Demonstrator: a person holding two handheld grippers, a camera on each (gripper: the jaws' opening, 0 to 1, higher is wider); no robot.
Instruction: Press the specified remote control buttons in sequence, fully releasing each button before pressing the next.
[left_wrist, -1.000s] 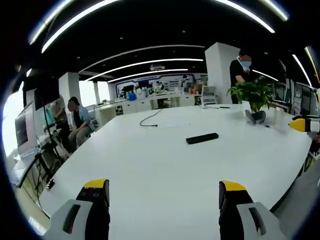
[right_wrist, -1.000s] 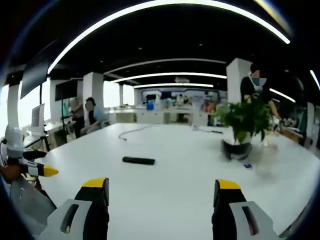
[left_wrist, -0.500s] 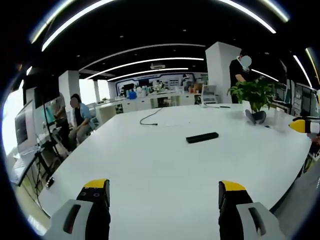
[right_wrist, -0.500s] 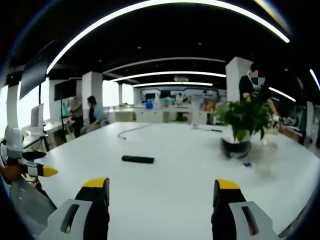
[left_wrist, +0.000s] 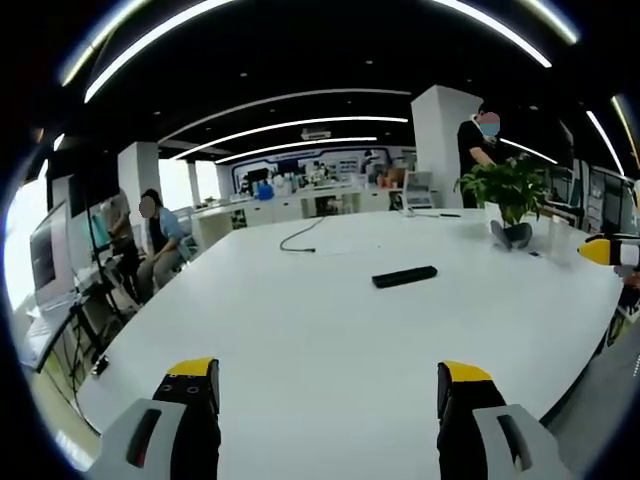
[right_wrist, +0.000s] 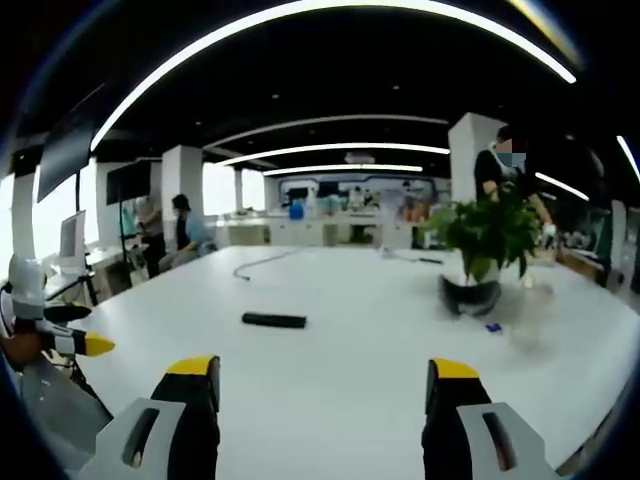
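Note:
A slim black remote control (left_wrist: 404, 276) lies flat on the big white table (left_wrist: 300, 340), well ahead of both grippers; in the right gripper view the remote control (right_wrist: 274, 320) sits left of centre. My left gripper (left_wrist: 325, 385) stands open over the table's near edge, nothing between its yellow-tipped jaws. My right gripper (right_wrist: 318, 382) is open too, also holding nothing. The left gripper's yellow tip (right_wrist: 90, 345) shows at the left edge of the right gripper view, and the right gripper's tip (left_wrist: 600, 250) at the right edge of the left gripper view.
A potted green plant (right_wrist: 485, 250) stands on the table's right side, with a small blue item (right_wrist: 493, 327) by it. A black cable (left_wrist: 300, 236) lies at the far end. People (left_wrist: 160, 240) sit at the left; one person (left_wrist: 480, 135) stands behind the plant.
The right gripper view has crept slightly, so the remote and plant sit a touch further left. The left gripper view is unchanged.

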